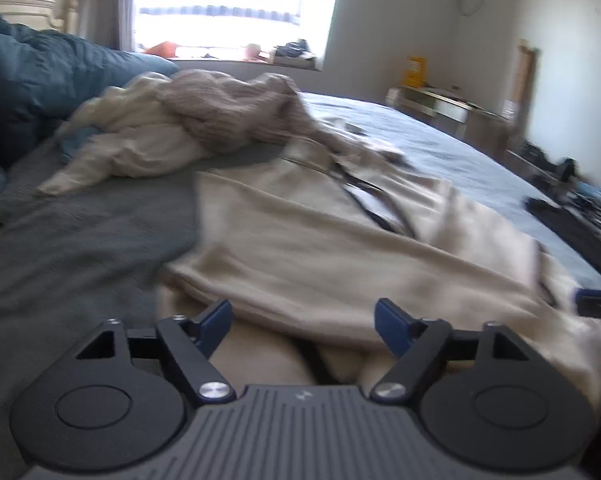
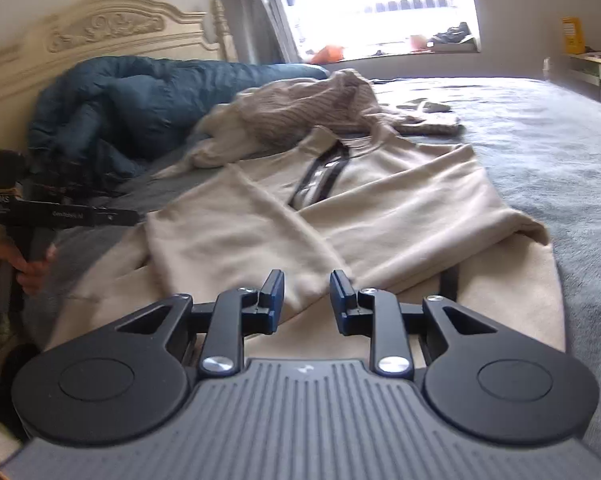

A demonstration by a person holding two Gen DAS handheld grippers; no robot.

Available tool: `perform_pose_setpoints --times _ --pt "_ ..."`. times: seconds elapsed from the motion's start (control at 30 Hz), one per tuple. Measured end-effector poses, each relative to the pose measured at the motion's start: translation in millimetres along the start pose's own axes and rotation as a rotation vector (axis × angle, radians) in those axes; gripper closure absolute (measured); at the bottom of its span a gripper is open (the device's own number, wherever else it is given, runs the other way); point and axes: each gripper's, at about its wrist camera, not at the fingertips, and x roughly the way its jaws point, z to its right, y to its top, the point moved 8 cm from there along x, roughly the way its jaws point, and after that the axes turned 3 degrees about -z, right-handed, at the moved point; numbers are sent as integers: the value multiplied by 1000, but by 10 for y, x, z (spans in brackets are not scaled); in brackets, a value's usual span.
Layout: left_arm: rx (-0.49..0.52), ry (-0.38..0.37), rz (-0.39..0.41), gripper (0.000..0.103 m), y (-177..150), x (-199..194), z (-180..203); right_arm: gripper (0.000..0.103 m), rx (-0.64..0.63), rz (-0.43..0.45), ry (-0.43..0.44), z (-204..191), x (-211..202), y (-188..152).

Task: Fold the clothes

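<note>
Hovering low over beige sweater (image 2: 380, 200): left gripper (image 1: 303, 316) wide apart, right gripper (image 2: 307, 300) narrowly apart, both empty.

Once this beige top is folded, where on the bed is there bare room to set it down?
Bare sheet lies right of the beige top, toward the window side. A narrower grey strip lies left of it, below the clothes pile. Crowded: the pile and blue duvet by the headboard.

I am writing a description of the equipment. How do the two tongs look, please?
Both tongs look the same: the left tongs and right tongs have black angular arms with silver round screws, dark blue flat fingertips, two black round discs, and a grey ribbed body bearing a small pale mark. From the side, white lettering shows on the left one; too blurred to read.
</note>
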Motion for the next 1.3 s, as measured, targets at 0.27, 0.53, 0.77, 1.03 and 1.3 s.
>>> perform_pose_setpoints --times 0.27,0.53,0.77,1.03,1.3 --pt "90 -20 -107 20 -664 96 428 81 -5 -87 -36 5 143 -383" --pt "44 24 -67 21 -444 -207 273 80 38 -51 -79 116 -157 -227" --pt "-12 30 32 18 294 -252 136 79 22 -11 -30 249 -185 302" --pt "85 48 67 18 1267 449 96 78 -161 6 31 350 364 1289" --pt "182 31 18 19 1975 1695 -17 78 -143 -72 98 849 1484 1975"
